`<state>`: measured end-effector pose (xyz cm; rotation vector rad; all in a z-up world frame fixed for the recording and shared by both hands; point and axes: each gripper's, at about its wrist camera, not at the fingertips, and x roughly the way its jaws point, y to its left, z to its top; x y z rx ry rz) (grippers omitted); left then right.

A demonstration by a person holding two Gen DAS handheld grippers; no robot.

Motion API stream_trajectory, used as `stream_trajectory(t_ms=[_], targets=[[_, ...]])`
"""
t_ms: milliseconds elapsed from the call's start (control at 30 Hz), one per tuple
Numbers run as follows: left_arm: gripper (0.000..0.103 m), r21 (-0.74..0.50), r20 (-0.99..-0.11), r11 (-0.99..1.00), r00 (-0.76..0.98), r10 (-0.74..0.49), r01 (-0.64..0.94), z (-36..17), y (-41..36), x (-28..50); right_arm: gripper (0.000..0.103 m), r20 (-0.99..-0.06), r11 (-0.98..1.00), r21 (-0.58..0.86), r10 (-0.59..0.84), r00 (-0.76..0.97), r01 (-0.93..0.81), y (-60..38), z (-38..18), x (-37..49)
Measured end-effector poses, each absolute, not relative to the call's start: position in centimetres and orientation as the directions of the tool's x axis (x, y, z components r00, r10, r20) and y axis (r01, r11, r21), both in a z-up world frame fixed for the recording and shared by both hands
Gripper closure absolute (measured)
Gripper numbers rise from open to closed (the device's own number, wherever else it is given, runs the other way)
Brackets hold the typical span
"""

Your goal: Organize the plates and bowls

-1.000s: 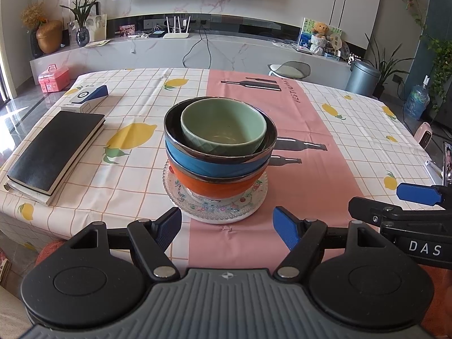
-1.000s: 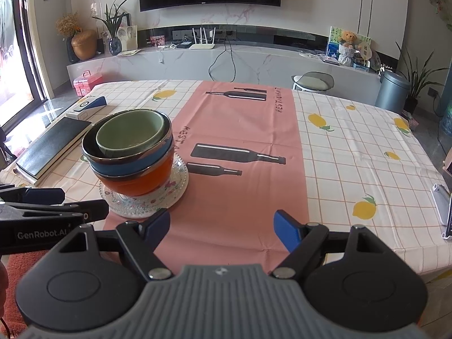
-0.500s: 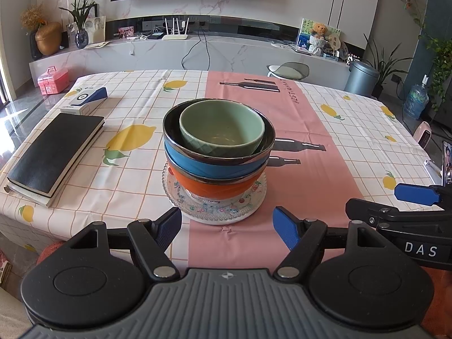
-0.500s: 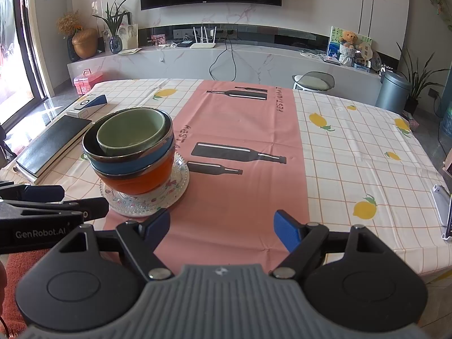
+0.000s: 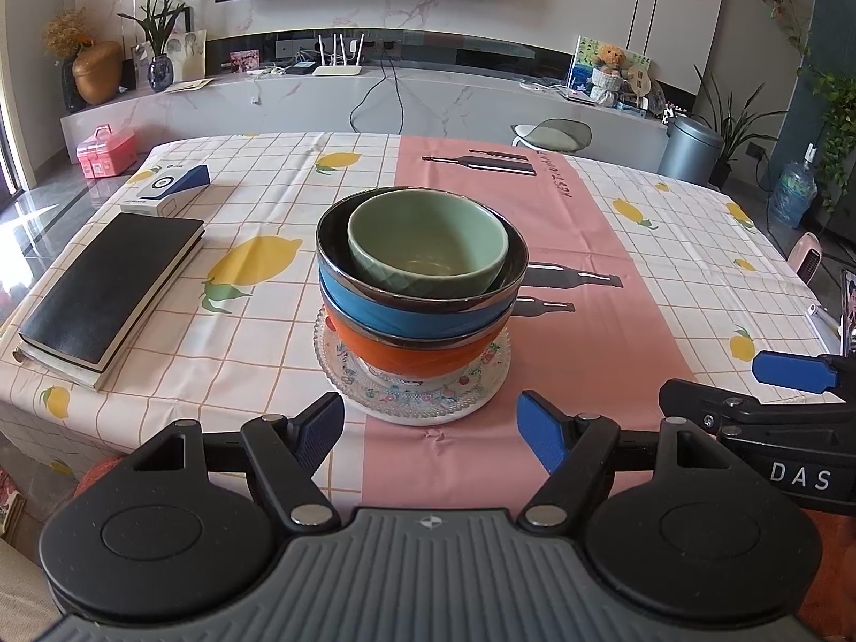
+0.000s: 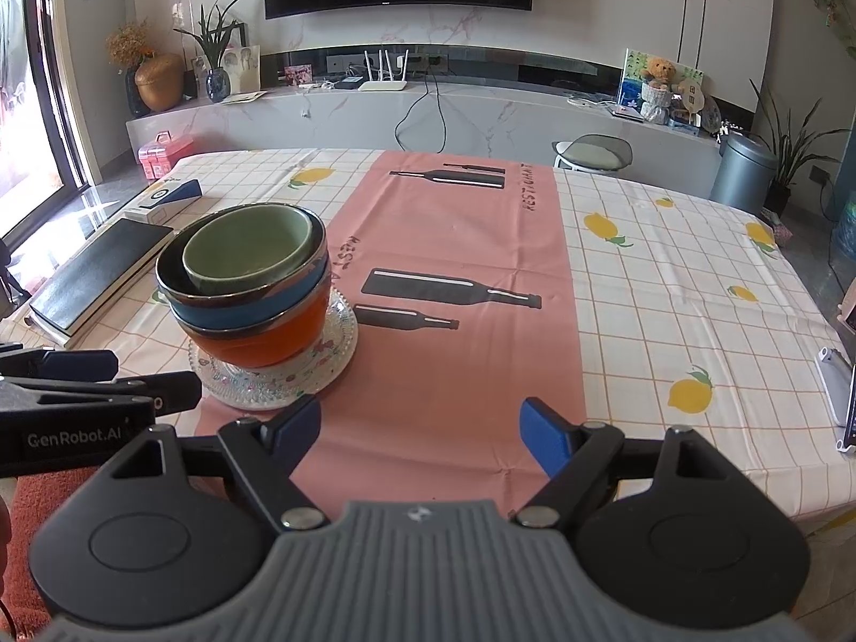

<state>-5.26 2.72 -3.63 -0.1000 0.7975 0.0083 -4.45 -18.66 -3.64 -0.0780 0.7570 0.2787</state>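
A stack stands on the table's near side: a green bowl (image 5: 425,246) nested in a blue bowl (image 5: 412,315), that in an orange bowl (image 5: 406,356), all on a patterned glass plate (image 5: 414,398). The same stack shows left of centre in the right wrist view, with the green bowl (image 6: 249,254) on top and the plate (image 6: 278,380) beneath. My left gripper (image 5: 430,422) hangs open just short of the plate, nothing between its fingers. My right gripper (image 6: 420,428) is open over the pink cloth, to the right of the stack and apart from it.
A black notebook (image 5: 112,289) and a small white and blue box (image 5: 166,190) lie at the left of the table (image 5: 669,246). A phone (image 6: 834,385) rests at the right edge. Beyond the table are a stool (image 5: 551,134) and a grey bin (image 5: 690,152).
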Motion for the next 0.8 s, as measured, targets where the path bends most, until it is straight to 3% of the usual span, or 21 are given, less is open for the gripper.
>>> stream_trajectory(t_ms=[800], targets=[[0.016, -0.084, -0.719, 0.996, 0.694, -0.036, -0.036, -3.94, 2.74, -5.23, 0.022, -0.702, 0.960, 0.032, 0.221, 0.677, -0.279, -18.60, -4.02, -4.61]])
